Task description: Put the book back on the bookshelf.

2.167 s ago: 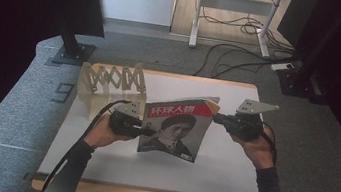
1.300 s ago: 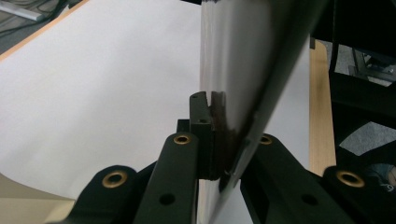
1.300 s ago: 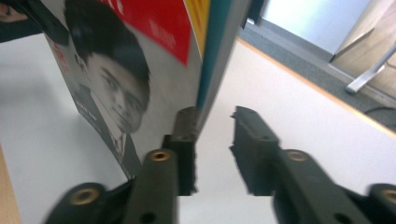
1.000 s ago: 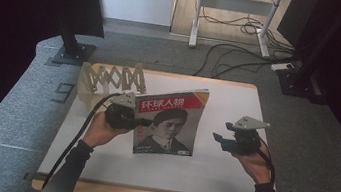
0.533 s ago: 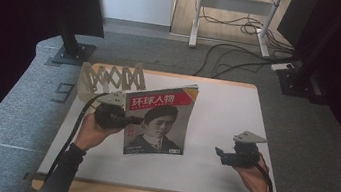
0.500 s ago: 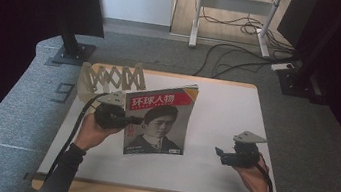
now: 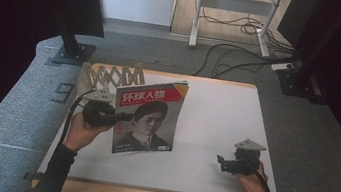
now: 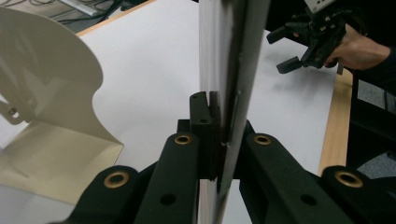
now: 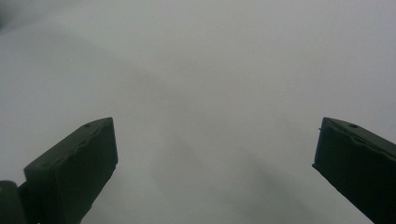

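Since a couple of seconds ago the magazine (image 7: 147,118) has drifted toward nine o'clock across the worktop (image 7: 215,122), carried upright by the left gripper (image 7: 122,116) alone, while the right gripper (image 7: 222,162) has let go of the far edge, dropped low and come to rest near four o'clock, well apart from the cover.

That hand-over looks deliberate: the left gripper is clamped on the magazine's spine-side edge, so the magazine stands on end with its portrait cover facing the person's side, ready, I would guess, to be slid into the folding wooden rack (image 7: 111,75) that sits at eleven o'clock just behind it. In the left gripper view the pads are pressed tight on the thin dark edge of the magazine (image 8: 231,70), and a pale curved slat of the rack (image 8: 51,102) is close at the left.

The right gripper's jaws have just been opening and now stand spread wide with nothing between them; its own view looks down on bare white worktop (image 9: 210,70).

As for pose, the left forearm comes in from six o'clock, wrist cocked so the gripper points level toward three o'clock. The right hand (image 7: 252,183) lies low near the front edge, gripper aimed toward nine o'clock.
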Motion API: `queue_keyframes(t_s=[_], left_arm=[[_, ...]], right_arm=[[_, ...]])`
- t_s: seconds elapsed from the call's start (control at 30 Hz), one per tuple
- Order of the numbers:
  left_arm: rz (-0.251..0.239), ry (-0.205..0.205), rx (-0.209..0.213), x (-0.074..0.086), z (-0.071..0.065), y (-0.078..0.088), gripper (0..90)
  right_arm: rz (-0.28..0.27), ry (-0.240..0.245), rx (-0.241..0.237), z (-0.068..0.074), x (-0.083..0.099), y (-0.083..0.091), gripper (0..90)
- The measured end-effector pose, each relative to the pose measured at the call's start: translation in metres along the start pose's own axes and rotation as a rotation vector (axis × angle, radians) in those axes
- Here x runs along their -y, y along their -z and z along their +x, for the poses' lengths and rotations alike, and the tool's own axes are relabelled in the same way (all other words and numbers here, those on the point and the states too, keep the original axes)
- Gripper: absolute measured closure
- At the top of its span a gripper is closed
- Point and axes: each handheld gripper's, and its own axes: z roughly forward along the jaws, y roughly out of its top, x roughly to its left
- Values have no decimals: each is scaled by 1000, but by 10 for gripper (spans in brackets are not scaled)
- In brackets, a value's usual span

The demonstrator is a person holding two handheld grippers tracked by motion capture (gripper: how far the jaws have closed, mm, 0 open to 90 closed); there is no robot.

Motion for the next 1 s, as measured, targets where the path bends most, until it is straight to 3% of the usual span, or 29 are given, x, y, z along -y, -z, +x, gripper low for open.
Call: queue_keyframes(t_s=[0.4,0.57,1.0], left_arm=[[-28,48,-75,5,7,32,870],[-29,61,-119,6,10,44,870],[-45,121,-238,18,17,79,870]], right_arm=[[53,-28,2,3,14,-11,0],[52,-51,3,2,15,-12,0],[53,-53,5,2,16,-12,0]])
